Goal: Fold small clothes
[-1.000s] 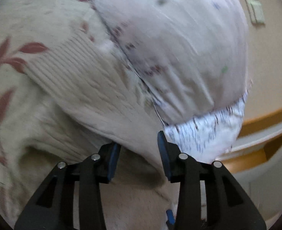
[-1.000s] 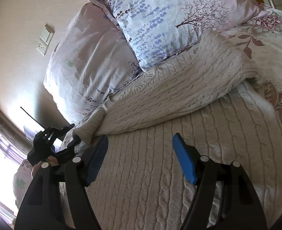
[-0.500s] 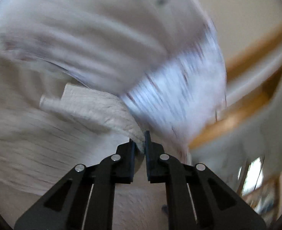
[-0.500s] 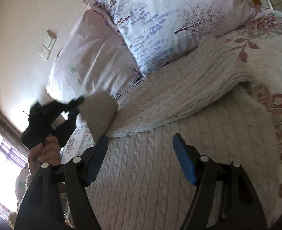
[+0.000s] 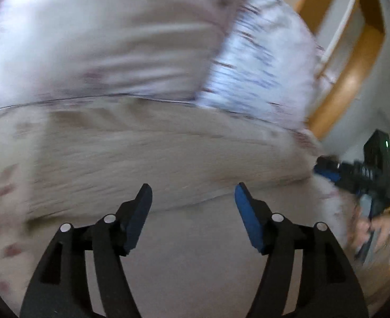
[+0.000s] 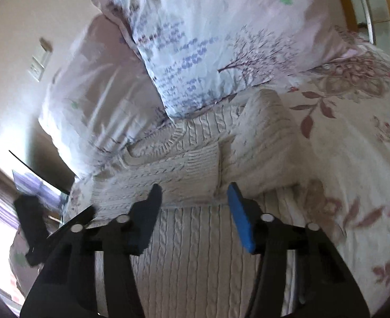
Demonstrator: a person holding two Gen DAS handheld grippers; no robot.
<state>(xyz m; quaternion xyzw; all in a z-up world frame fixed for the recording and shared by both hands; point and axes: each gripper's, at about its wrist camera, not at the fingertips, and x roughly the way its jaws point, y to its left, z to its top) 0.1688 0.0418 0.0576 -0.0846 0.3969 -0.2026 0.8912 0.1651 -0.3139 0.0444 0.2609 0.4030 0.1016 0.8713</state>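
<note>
Cream cable-knit sweater [image 6: 195, 251] looks soft and thick, so it will sag when lifted. Both sleeves lie folded at 12 o'clock; better take the hem. The left gripper [image 5: 192, 201] and right gripper [image 6: 192, 198] are spread, holding nothing.

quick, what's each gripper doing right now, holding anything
left gripper: open, jaws apart, nothing held.
right gripper: open, holding nothing, above the cream sweater.
</note>
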